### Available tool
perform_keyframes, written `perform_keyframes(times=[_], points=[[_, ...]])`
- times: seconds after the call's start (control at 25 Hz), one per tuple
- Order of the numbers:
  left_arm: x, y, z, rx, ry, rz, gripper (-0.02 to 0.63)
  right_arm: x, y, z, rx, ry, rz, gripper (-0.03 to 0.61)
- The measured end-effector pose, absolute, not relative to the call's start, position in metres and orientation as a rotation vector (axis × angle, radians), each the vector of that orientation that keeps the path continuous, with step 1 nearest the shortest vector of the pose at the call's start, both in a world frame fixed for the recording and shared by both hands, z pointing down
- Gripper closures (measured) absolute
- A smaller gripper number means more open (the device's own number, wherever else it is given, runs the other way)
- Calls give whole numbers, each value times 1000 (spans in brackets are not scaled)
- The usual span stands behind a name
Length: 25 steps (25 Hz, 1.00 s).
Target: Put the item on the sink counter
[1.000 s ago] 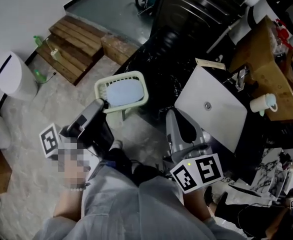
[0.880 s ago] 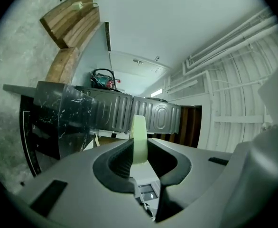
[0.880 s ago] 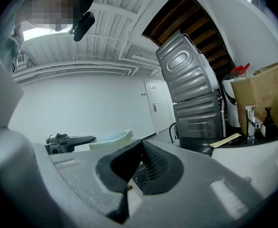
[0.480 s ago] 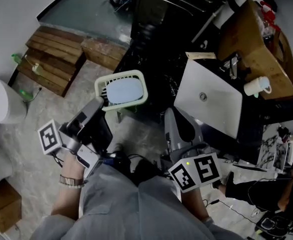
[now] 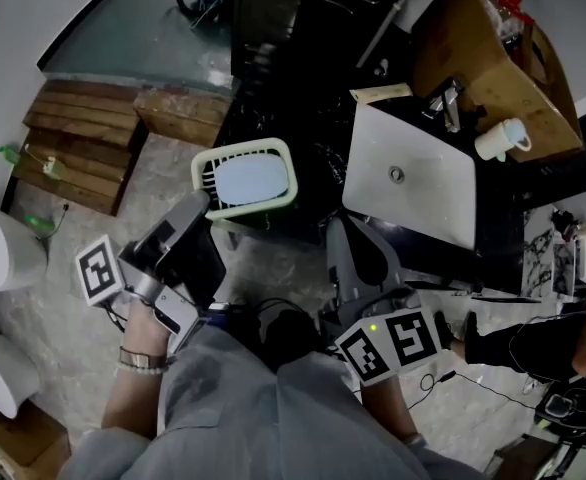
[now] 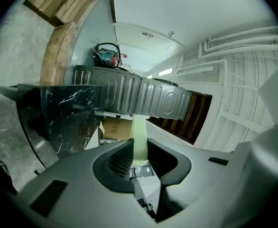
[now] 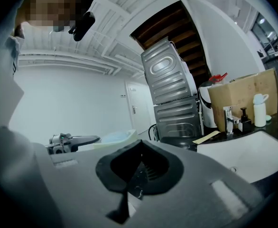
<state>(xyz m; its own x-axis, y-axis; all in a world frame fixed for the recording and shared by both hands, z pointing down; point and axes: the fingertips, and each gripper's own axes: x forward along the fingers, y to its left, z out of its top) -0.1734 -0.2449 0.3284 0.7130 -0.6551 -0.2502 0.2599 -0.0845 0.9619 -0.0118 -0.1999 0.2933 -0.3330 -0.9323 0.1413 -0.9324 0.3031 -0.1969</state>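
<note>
The basket [image 5: 202, 173], pale green with a light blue insert, was found gripped by one rim in the left gripper [image 5: 197, 206], whose jaws were clenched on the thin green edge [image 6: 139, 139]. It was carried in the air off the left edge of the sink counter [image 5: 495, 184] and resting on nothing. The right gripper [image 5: 341, 230] was closed on nothing, its jaws pressed together [image 7: 140, 163], and was aimed toward the white sink [image 5: 443, 203]. The step in hand was judged to be the carry toward the counter, with the placing not yet done. For the next move, the basket would need to be brought over a bare stretch of the dark counter top beside the sink, kept level, set down flat, and only then released.
</note>
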Motion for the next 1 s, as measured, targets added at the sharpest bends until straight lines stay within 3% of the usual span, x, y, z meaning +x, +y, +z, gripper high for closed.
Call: perform_keyframes(times=[1.0], points=[[-158,-247,347,1452,-272,-683,525,-4,-181,299,1924,-2399,399,581]])
